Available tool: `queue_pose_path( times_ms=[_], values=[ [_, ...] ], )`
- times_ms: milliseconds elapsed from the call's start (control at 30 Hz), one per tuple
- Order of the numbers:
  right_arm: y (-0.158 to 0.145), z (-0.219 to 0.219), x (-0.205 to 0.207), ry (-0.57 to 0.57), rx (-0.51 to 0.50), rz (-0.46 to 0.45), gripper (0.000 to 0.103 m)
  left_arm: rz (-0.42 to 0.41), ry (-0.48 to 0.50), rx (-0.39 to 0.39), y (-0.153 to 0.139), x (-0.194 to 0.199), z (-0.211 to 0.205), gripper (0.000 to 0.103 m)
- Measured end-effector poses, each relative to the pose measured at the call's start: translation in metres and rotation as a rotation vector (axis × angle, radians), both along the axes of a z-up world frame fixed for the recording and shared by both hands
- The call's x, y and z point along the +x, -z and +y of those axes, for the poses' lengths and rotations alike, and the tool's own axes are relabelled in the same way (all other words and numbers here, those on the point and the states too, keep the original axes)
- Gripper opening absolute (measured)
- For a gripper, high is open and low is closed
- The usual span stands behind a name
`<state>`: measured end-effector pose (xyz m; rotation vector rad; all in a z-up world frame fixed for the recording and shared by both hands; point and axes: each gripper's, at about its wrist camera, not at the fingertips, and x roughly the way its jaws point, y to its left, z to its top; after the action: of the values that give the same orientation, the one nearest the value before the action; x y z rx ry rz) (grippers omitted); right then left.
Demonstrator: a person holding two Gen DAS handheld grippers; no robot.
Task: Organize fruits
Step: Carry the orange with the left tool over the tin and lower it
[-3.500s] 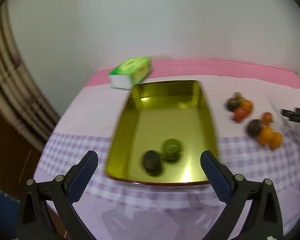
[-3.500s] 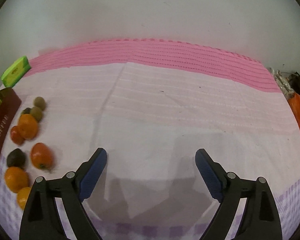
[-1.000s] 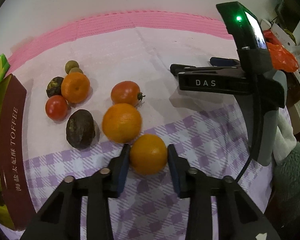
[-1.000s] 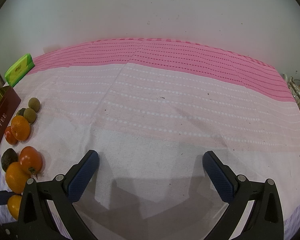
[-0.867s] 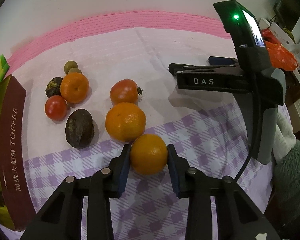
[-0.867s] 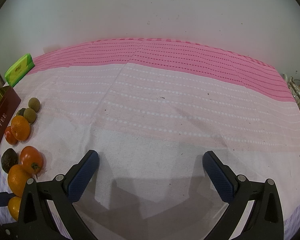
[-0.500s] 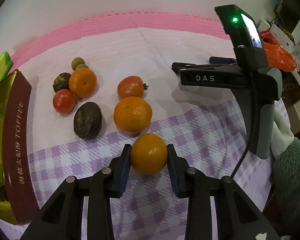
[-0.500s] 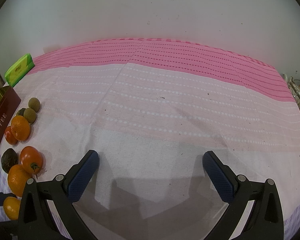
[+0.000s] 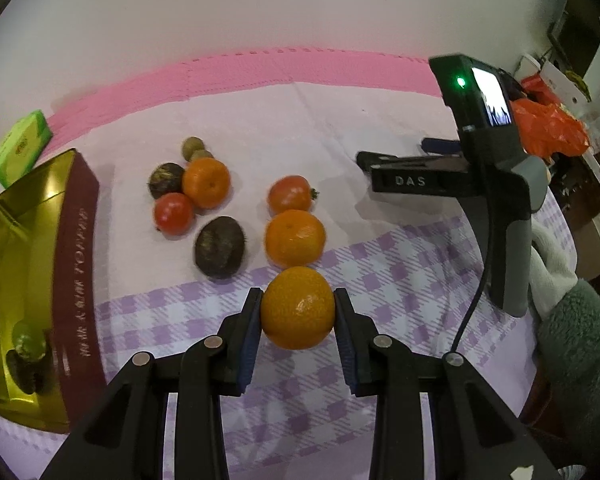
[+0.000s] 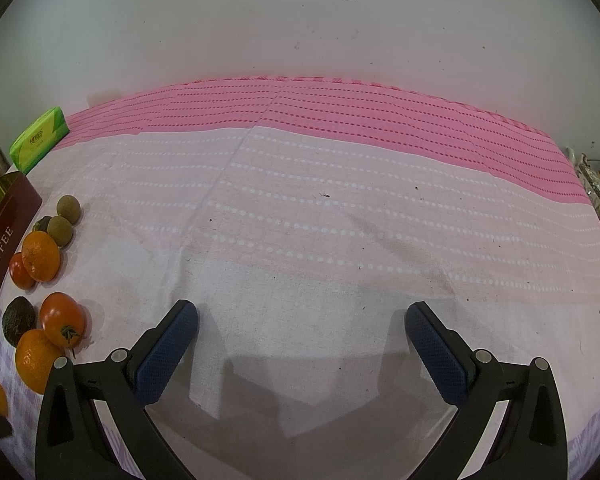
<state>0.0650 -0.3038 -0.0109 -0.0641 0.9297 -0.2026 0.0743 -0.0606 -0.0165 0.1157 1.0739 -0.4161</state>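
This looks like a room in a home. A table stands against a plain white wall (image 10: 300, 20), under a pink and lilac-check cloth (image 10: 340, 220) of the household kind. Ahead and left of the left fingers lie loose fruit (image 9: 206, 182), a gold toffee tin (image 9: 20, 280) and a green tissue pack (image 9: 18, 146). Far right, past the table, sits clutter with an orange bag (image 9: 548, 128).

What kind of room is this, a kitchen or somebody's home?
Most likely a home, at a table against a plain wall. A pink and lilac tablecloth covers it, with loose fruit such as an orange beside a gold toffee tin, and household clutter to one side.
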Motion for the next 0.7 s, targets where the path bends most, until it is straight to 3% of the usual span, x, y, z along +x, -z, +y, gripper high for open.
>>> queue_pose_path(
  times_ms=[700],
  values=[
    [0.000,0.000,0.000,0.000,0.000,0.000,0.103,-0.092,-0.218,0.056,-0.035,0.012,0.090,0.031]
  ],
)
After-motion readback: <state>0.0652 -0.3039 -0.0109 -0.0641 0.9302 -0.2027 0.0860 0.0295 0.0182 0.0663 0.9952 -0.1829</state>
